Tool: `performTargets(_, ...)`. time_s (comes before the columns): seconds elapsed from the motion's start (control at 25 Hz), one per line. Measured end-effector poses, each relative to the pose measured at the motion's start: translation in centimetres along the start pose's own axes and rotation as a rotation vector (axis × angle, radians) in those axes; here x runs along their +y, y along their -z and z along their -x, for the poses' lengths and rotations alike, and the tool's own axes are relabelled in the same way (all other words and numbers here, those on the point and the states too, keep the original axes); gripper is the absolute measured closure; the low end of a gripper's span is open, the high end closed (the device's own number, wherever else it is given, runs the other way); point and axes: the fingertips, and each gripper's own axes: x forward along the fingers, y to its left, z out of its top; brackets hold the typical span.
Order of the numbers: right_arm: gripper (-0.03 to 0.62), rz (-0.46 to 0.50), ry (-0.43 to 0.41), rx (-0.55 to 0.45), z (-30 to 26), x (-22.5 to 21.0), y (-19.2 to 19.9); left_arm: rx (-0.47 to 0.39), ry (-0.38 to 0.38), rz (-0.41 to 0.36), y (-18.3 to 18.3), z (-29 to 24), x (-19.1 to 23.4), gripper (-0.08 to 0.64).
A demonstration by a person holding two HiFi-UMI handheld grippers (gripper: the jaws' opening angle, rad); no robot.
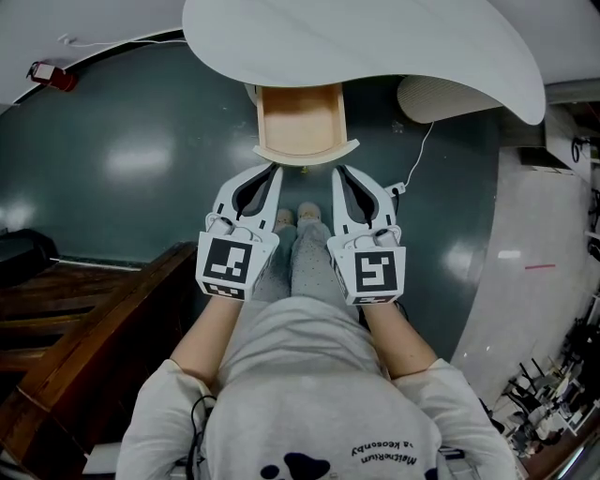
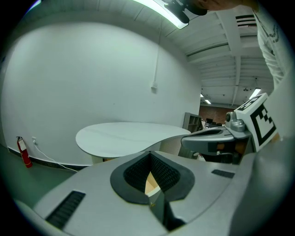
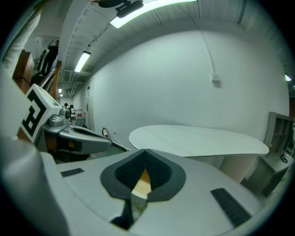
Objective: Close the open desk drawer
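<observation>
Below, in the head view, a smooth, white, rounded surface stands over a glossy dark teal floor. The pale wooden drawer, curved at its front, juts open from under the surface's near edge. The left gripper and right gripper lie side by side just before that front.

In the left gripper view, its fingers are clenched on nothing. Drawer wood shows through the gap behind their tips, and a plain white wall rises beyond.

In the right gripper view, the fingers are likewise clenched and empty, under a strip light.
</observation>
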Motion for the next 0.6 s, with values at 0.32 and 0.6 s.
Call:
performTargets(0.32,0.575,0.005,-0.027,0.062,-2.4,0.6,4.1,0.038,-0.012,-0.009,3.7,-1.8,1.1,0.552)
performTargets(0.6,0.575,-0.002,-0.026,0.1,-4.2,0.6,7.6,0.077,-0.015,0.001,7.0,-3.4,2.0,0.552)
